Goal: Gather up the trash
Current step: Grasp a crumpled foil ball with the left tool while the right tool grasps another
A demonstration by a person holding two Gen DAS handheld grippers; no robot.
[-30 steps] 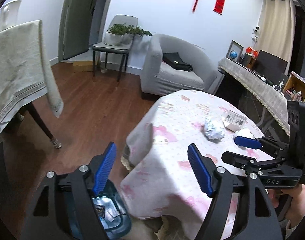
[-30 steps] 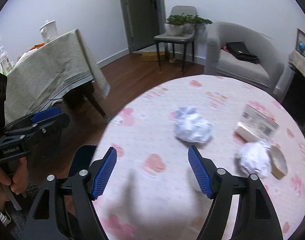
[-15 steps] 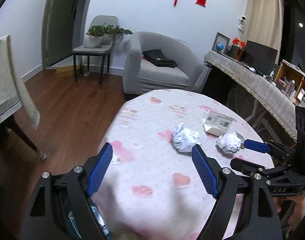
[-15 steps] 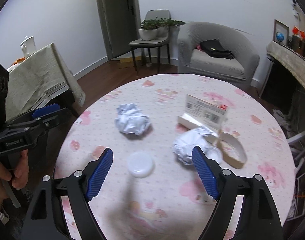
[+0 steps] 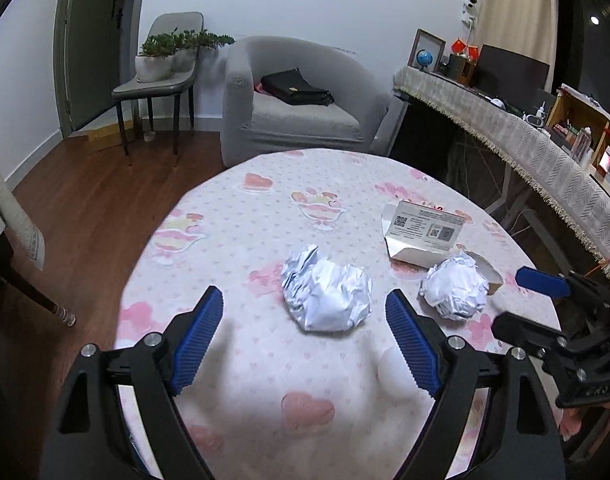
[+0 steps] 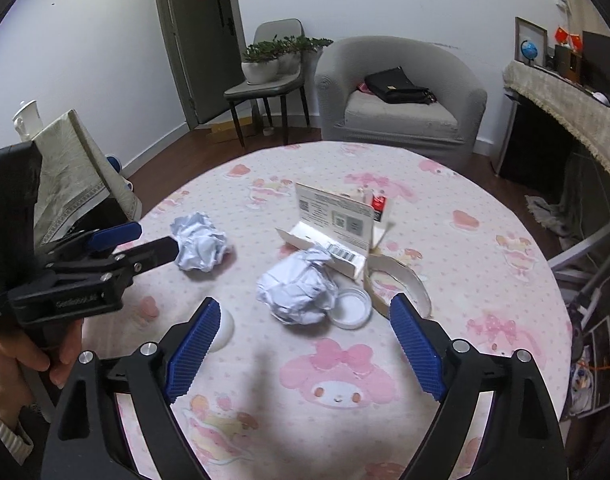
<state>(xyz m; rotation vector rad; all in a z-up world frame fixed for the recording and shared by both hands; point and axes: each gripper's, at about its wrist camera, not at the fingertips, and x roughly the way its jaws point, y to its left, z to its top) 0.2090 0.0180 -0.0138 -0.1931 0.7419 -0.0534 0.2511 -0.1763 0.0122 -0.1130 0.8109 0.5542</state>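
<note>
Left wrist view: the left hand-held gripper (image 5: 305, 344) stands wide and empty above the bench (image 5: 233, 248), a crumpled paper ball (image 5: 327, 300) just beyond its fingertips.

Right wrist view: the right hand-held gripper (image 6: 303, 346) is also spread wide, empty, facing another paper wad (image 6: 299, 286) that touches a white lid (image 6: 351, 307) and an opened carton (image 6: 333, 228).

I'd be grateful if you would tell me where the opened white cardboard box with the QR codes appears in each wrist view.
Left wrist view: the white cardboard box lies right of centre, behind the right-hand crumpled paper ball.
Right wrist view: the box is at centre, just behind the nearer paper ball.
Shared landmark: the grey armchair beyond the table.
</note>
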